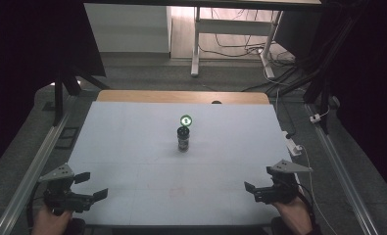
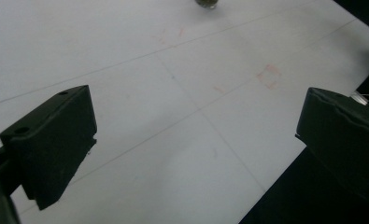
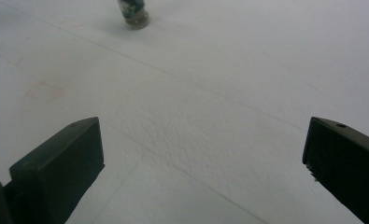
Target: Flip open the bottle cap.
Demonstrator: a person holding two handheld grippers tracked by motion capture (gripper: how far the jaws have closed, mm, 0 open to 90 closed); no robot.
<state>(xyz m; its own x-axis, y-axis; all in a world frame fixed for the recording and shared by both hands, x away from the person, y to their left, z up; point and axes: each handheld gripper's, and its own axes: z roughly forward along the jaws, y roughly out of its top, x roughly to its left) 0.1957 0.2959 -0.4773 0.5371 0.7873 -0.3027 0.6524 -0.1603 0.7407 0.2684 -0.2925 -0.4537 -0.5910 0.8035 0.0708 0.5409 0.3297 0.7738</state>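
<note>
Bottle (image 1: 183, 139) stands upright mid-table (image 1: 132, 147), green lid (image 1: 186, 120) just behind it. Left gripper (image 1: 92, 186) and right gripper (image 1: 257, 188) rest well apart from it, jaws spread.

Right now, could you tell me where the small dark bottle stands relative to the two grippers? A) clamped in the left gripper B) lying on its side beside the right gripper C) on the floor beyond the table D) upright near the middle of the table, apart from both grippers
D: the small dark bottle stands upright mid-table, while the left gripper and right gripper sit open near the front edge, far from it.
</note>
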